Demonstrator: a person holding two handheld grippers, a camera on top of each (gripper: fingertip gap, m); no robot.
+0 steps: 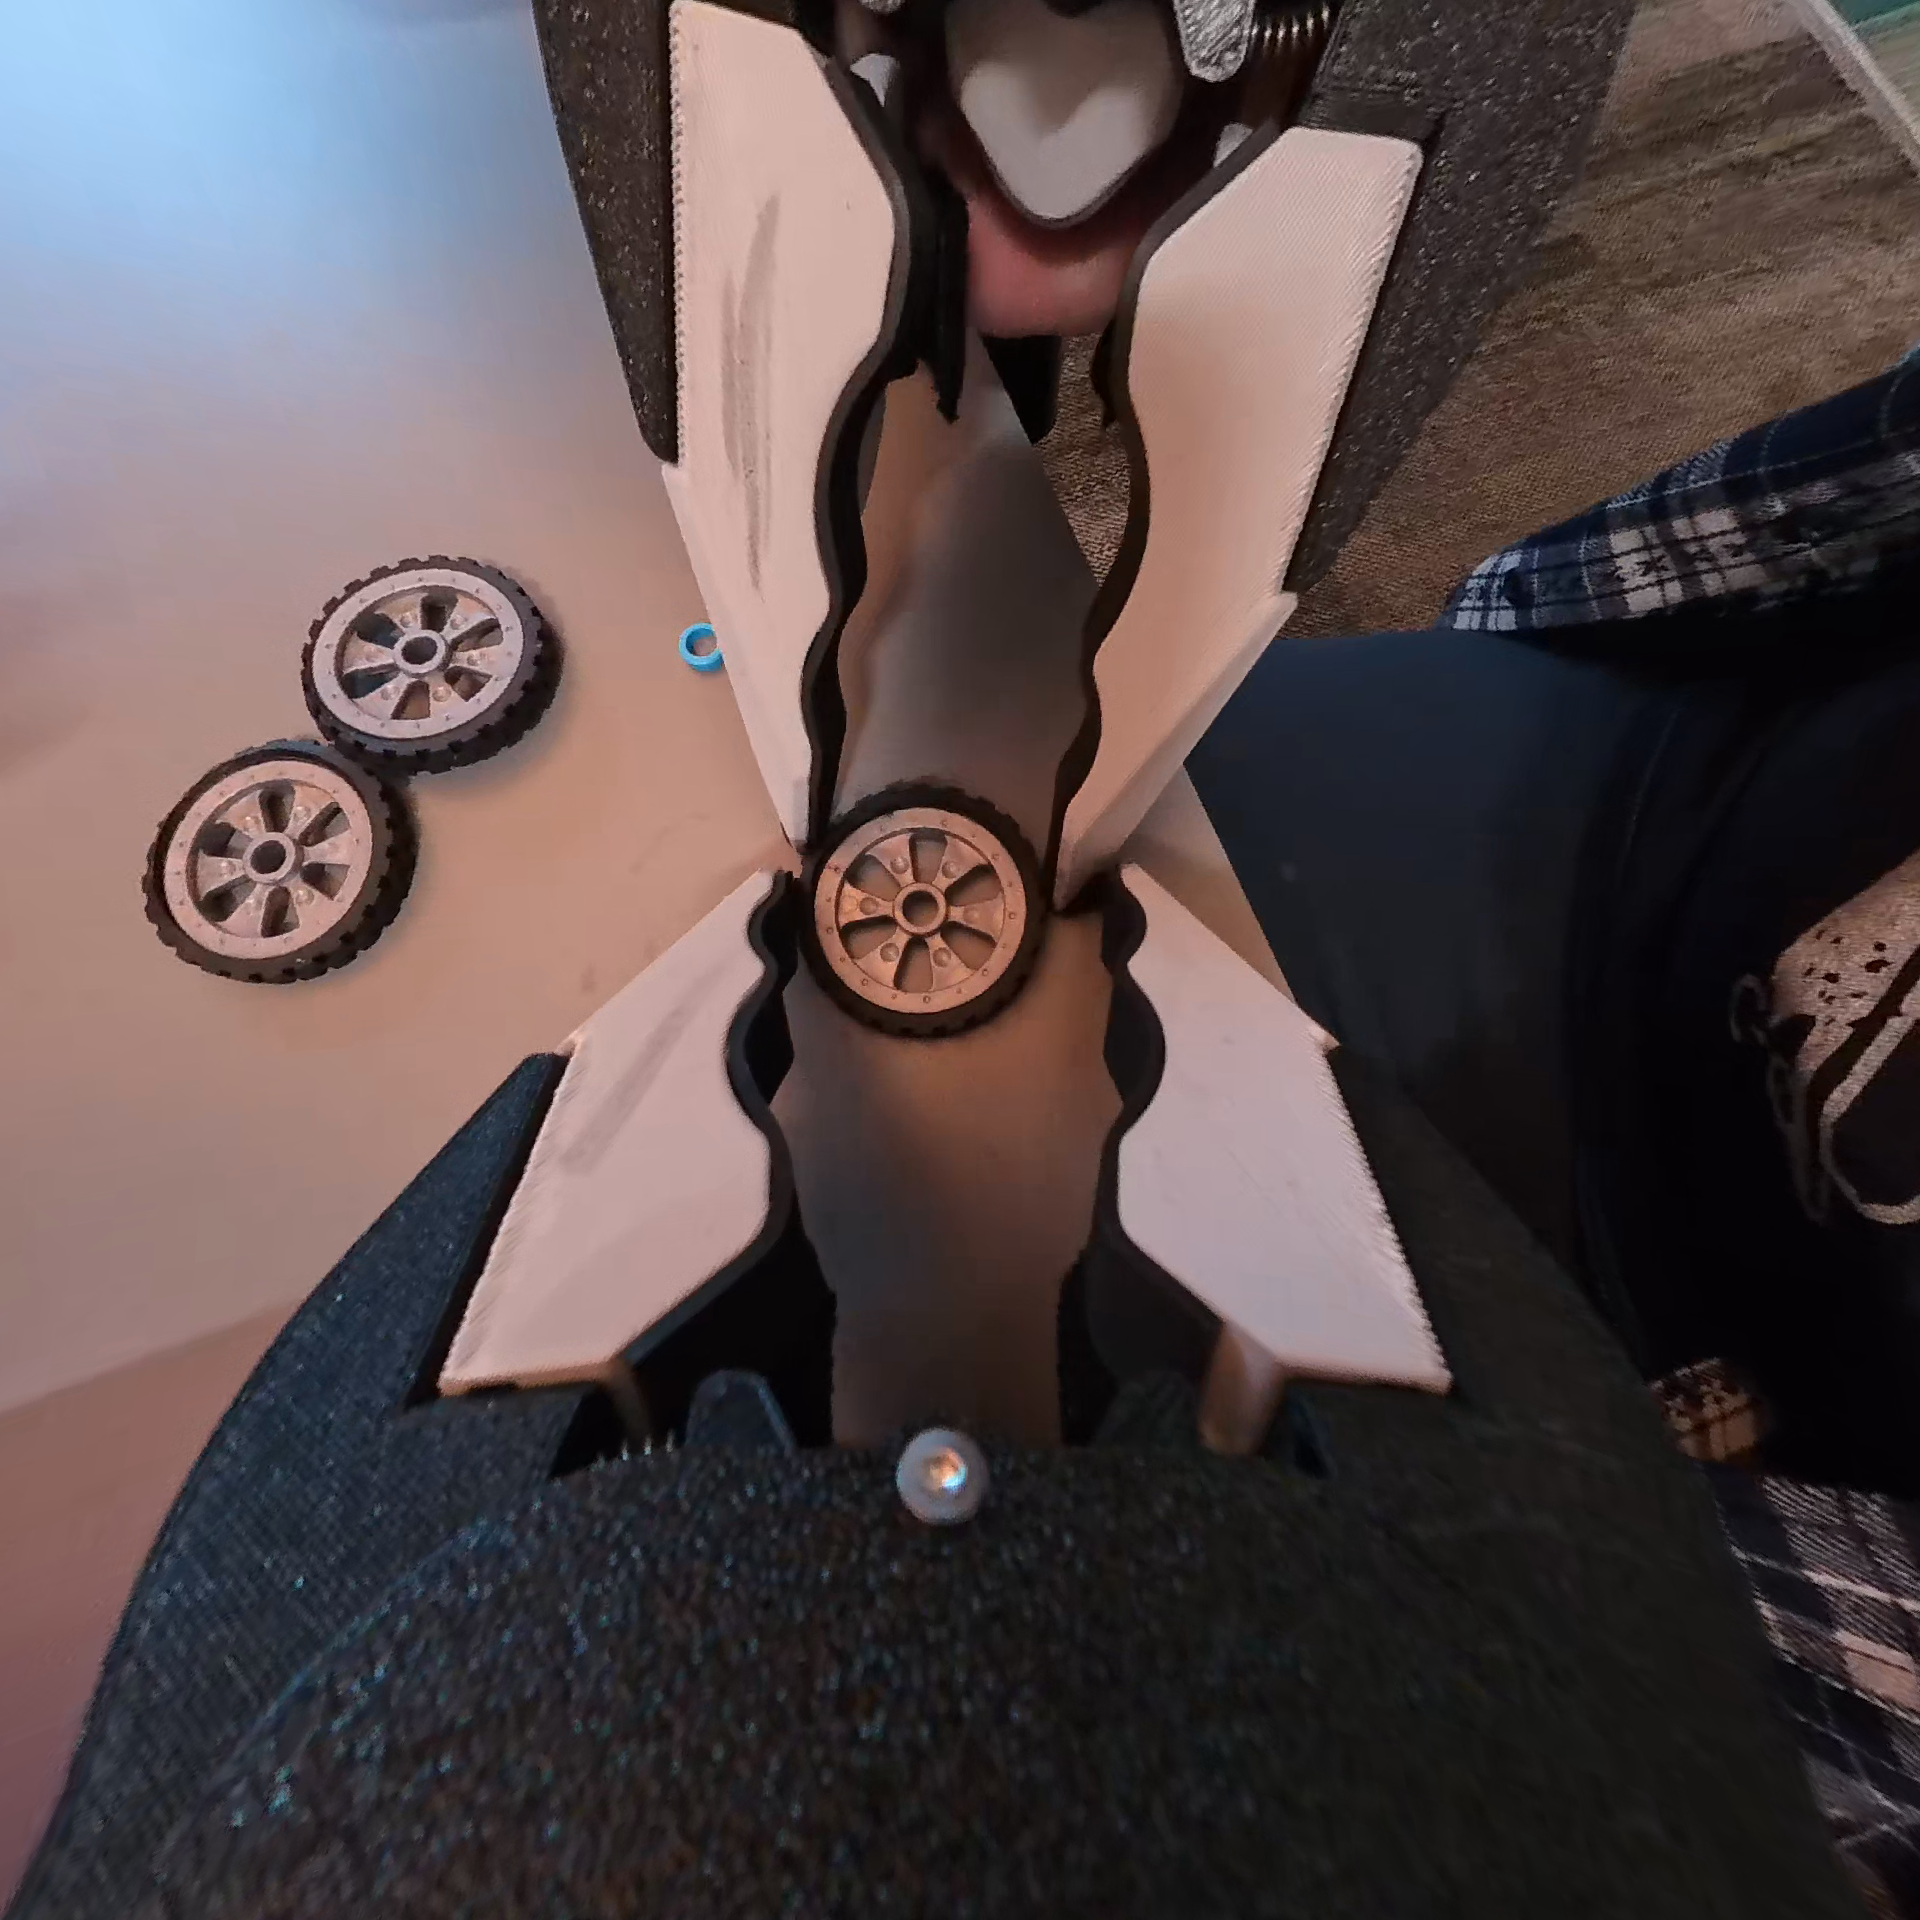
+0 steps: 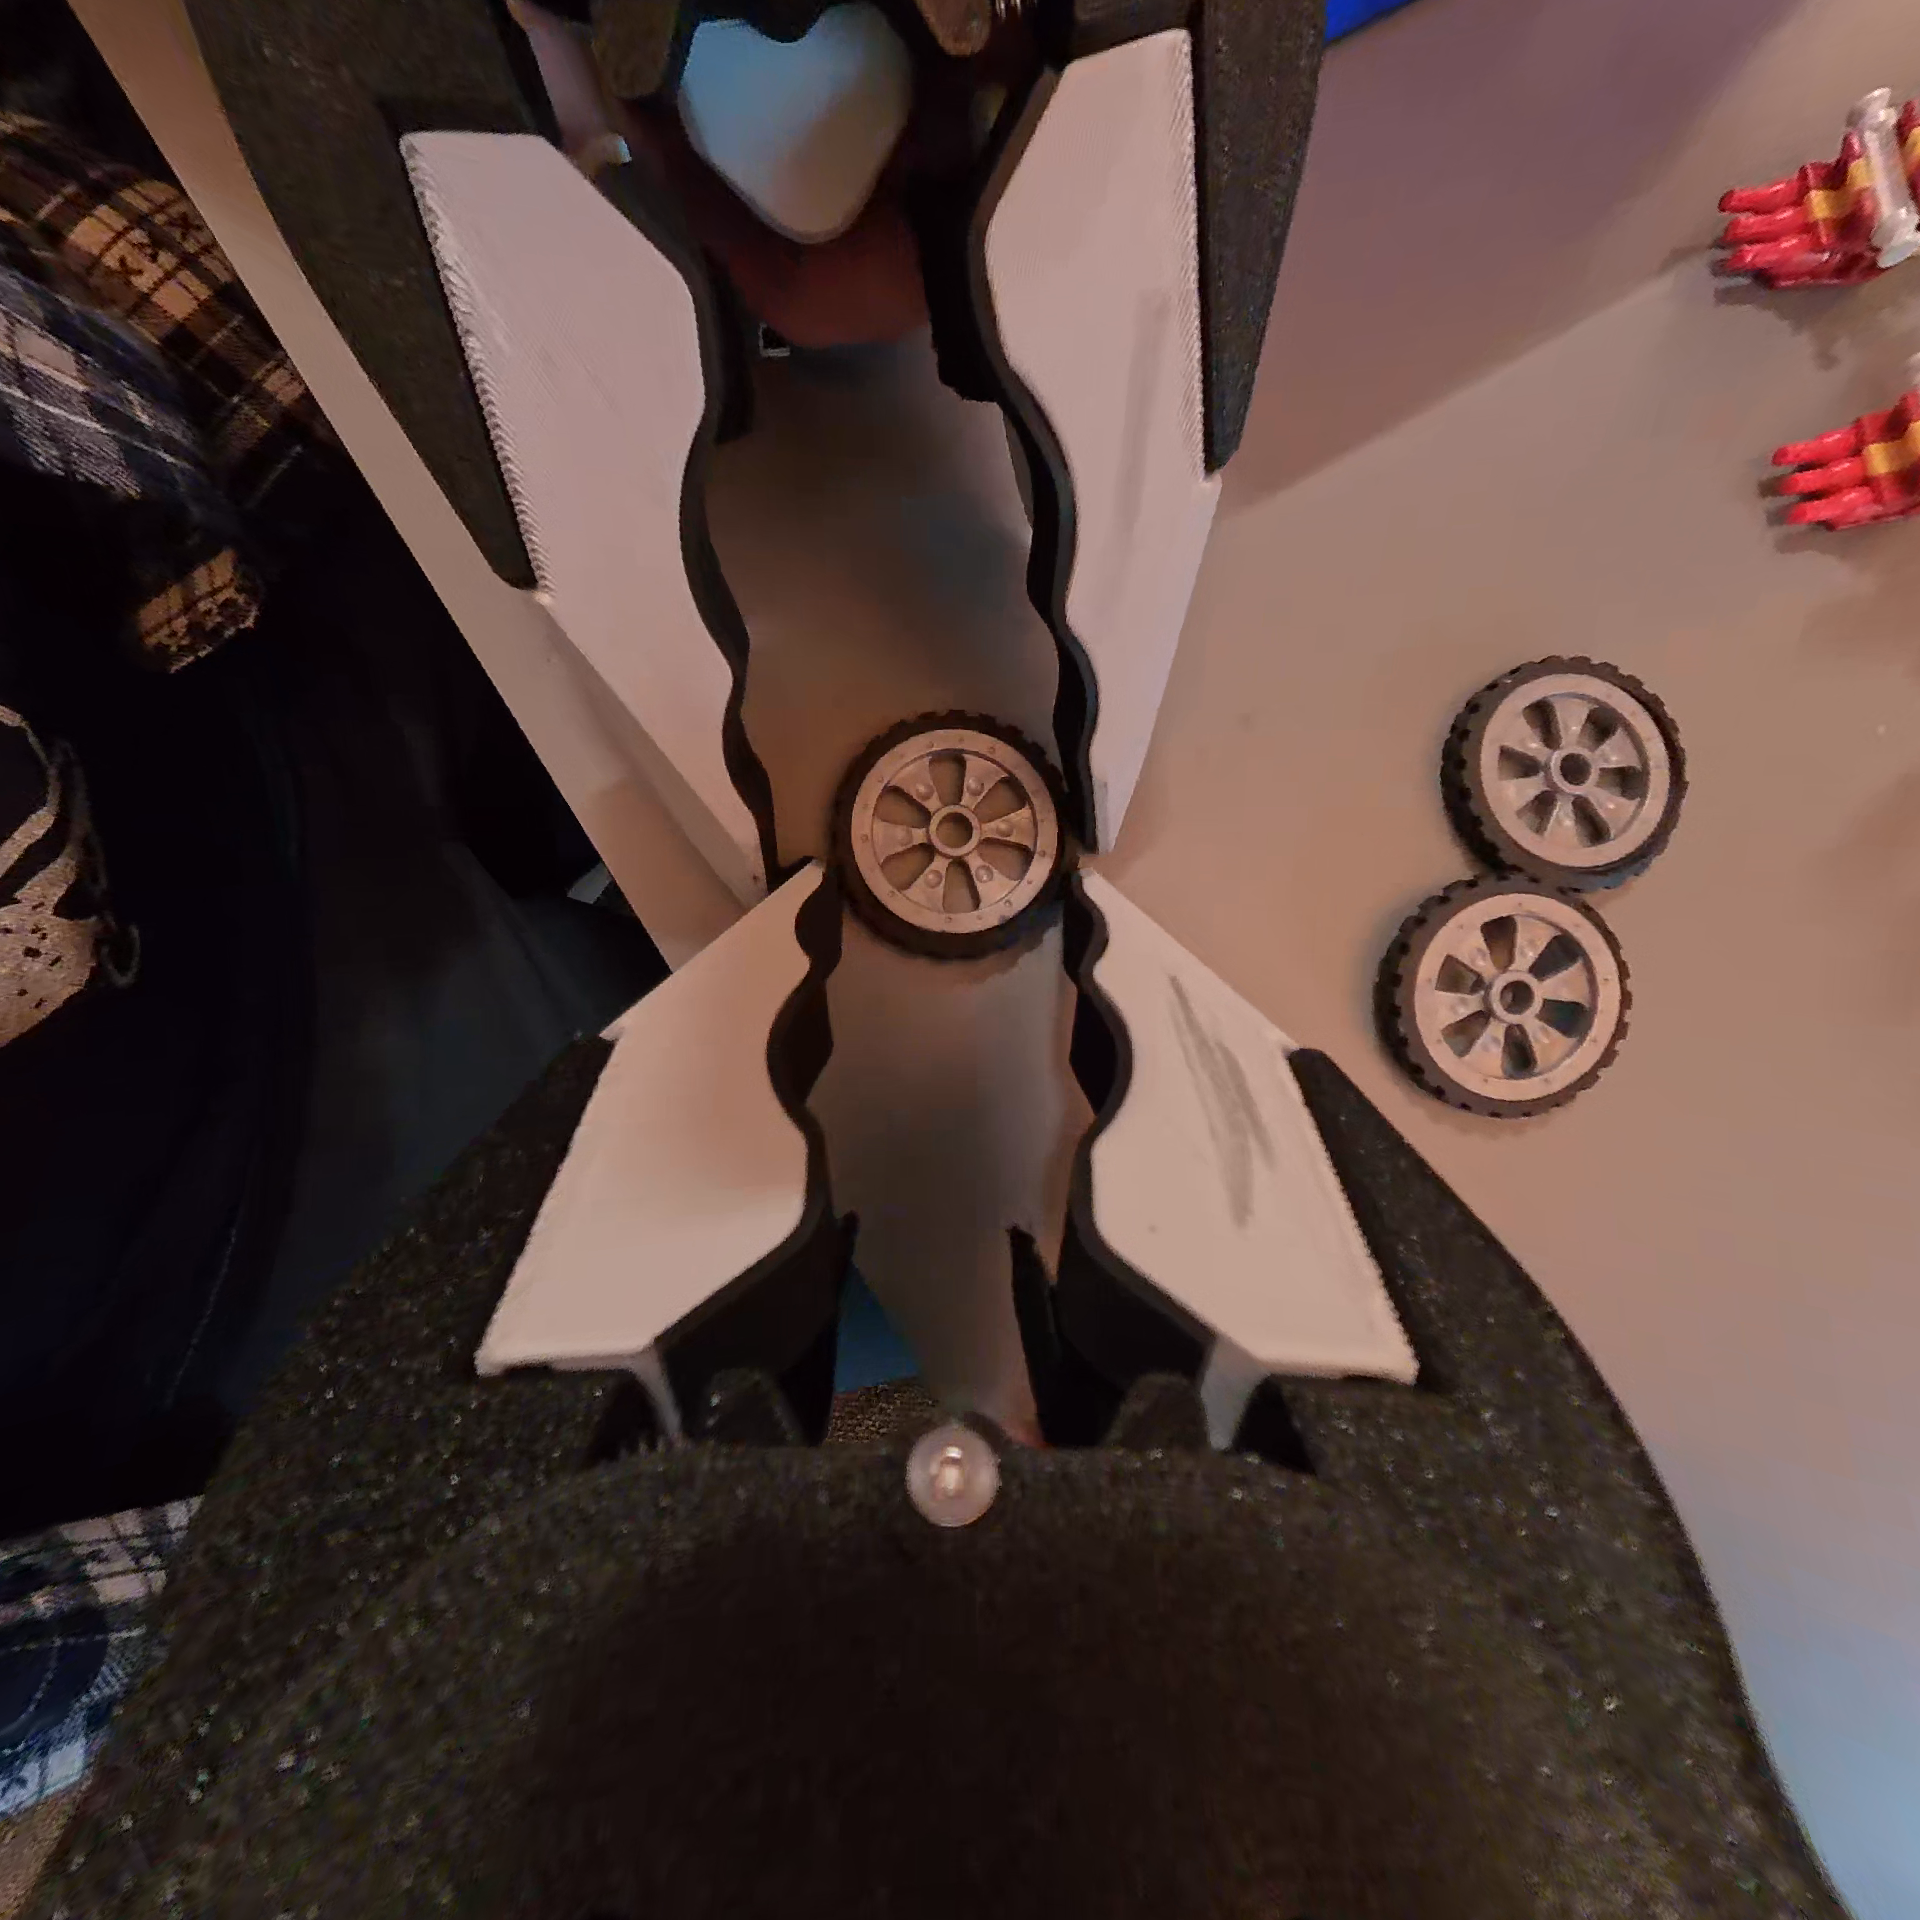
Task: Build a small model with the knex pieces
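Both grippers meet tip to tip over one small toy wheel (image 1: 916, 910), which lies flat on the desk (image 1: 312, 1143) near its edge. The left gripper (image 1: 930, 894) has its jaws set against the tyre's two sides — the right gripper (image 2: 951, 878) likewise, from the opposite direction. Whether either truly pinches, I cannot tell. Two more wheels (image 2: 1564, 774) lie touching each other nearby, with a blue ring (image 1: 698, 649) and red toy parts (image 2: 1808, 213) farther off.
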